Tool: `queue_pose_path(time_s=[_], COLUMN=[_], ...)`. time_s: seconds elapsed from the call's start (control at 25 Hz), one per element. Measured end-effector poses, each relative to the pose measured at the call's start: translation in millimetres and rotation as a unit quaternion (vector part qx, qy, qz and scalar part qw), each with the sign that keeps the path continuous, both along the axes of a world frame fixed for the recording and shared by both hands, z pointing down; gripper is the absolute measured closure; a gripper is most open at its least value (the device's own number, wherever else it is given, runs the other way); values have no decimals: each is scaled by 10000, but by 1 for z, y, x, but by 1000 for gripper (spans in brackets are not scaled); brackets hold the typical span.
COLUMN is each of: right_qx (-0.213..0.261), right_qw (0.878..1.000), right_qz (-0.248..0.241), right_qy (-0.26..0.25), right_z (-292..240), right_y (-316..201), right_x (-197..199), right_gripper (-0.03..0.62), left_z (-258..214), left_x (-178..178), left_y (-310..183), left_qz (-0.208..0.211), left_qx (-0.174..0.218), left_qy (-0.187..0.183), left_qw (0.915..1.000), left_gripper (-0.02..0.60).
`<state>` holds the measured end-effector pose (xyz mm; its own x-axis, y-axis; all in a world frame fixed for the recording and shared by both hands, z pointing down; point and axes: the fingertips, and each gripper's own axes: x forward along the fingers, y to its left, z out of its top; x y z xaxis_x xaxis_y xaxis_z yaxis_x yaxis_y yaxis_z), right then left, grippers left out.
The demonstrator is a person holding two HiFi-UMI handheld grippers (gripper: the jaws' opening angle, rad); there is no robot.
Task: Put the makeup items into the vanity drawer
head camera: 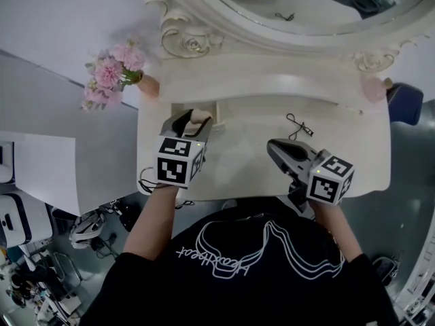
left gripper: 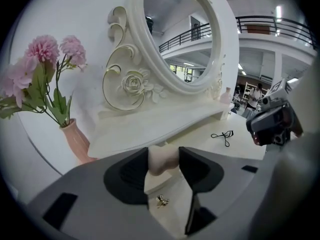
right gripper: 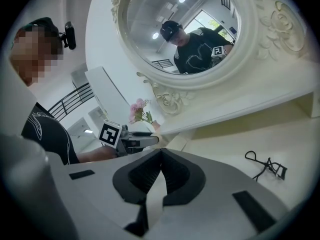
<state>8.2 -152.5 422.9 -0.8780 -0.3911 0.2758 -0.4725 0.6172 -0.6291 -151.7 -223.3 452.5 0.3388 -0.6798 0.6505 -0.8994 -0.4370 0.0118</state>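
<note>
Up close, the left hand-held gripper (left gripper: 164, 154) squeezes a soft tan makeup sponge (left gripper: 162, 165) between its jaws. Just under it is a small drawer (left gripper: 172, 194) with a gold knob; I cannot see what is inside. The right hand-held gripper (right gripper: 160, 151) is closed tight with nothing in it. Farther out from it, a black eyelash curler (right gripper: 265, 166) lies on the worktop (right gripper: 225, 134). Past the left one, a pink vase (left gripper: 80, 141) holds pink flowers (left gripper: 50, 54).

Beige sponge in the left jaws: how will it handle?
Probably soft: the sponge fills the gap between the pads of the left gripper, so it may deform. Likely light: it looks foamy. Its rounded shape could roll when set down.
</note>
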Motion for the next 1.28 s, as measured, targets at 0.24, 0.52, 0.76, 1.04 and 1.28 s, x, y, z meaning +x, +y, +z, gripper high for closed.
queue_pose_path(time_s=[0.24,0.52,0.76,1.04,1.28], right_qx=[-108,-157,-188,-152,-58], right_qw=[9999,9999,9998,9998,9999], right_qz=[-14,30,51,106,155], right_qy=[13,27,20,2,40], right_z=[7,11,11,8,5], right_y=[-3,-4,-1,6,15], right_x=[3,7,5,4,3], right_gripper=[592,592,592,592,592], left_z=[18,26,28,26,17], left_x=[-3,-2,-5,-5,-5], left_y=[-3,-5,-7,-5,-2], left_qz=[-27,-73,-176,-70,-12], left_qx=[-266,-391,-410,-408,-227], left_qy=[-127,53,205,285,296], left_qw=[9996,9992,9988,9987,9993], left_gripper=[374,359,348,311,310])
